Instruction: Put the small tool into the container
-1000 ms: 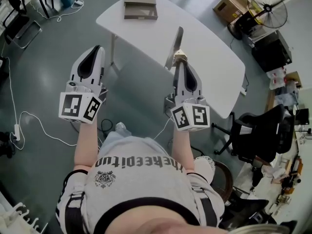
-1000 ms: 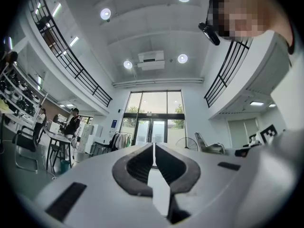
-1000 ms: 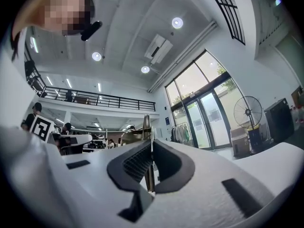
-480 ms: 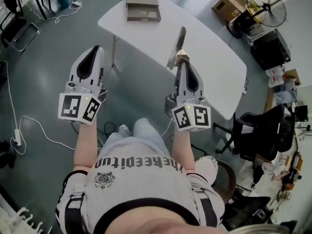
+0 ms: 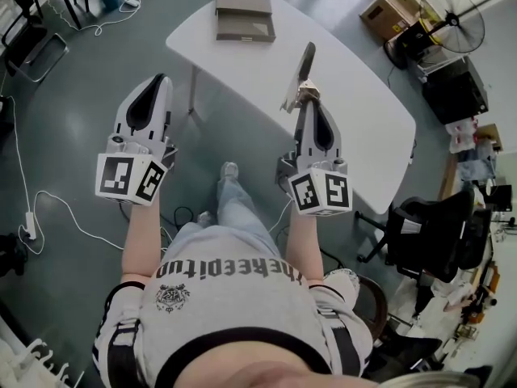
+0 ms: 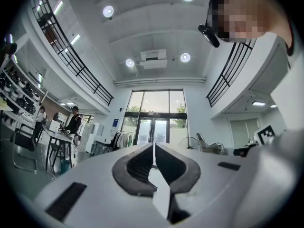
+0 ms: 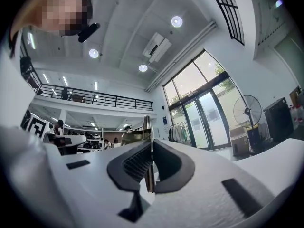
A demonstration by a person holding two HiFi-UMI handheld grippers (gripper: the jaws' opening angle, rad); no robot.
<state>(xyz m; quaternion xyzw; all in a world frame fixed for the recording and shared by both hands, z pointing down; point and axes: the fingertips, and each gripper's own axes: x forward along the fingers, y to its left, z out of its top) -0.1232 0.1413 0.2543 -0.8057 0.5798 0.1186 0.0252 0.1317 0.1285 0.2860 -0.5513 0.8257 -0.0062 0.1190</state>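
head view: left tool (image 5: 157, 81) over the floor, right tool (image 5: 308, 97) at the near edge of the white counter (image 5: 355, 107), holding a small scraper (image 5: 304, 63) blade up. container (image 5: 245, 14) at the far end, well apart.
left gripper view: jaws together, nothing between.
right gripper view: jaws clamped on the scraper.

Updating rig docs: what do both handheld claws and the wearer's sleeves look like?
The left claw and right claw: light grey tapered shells, black ribbed pads, each with a white cube of black square markers. Worn: grey shirt, short black-and-white striped sleeves.
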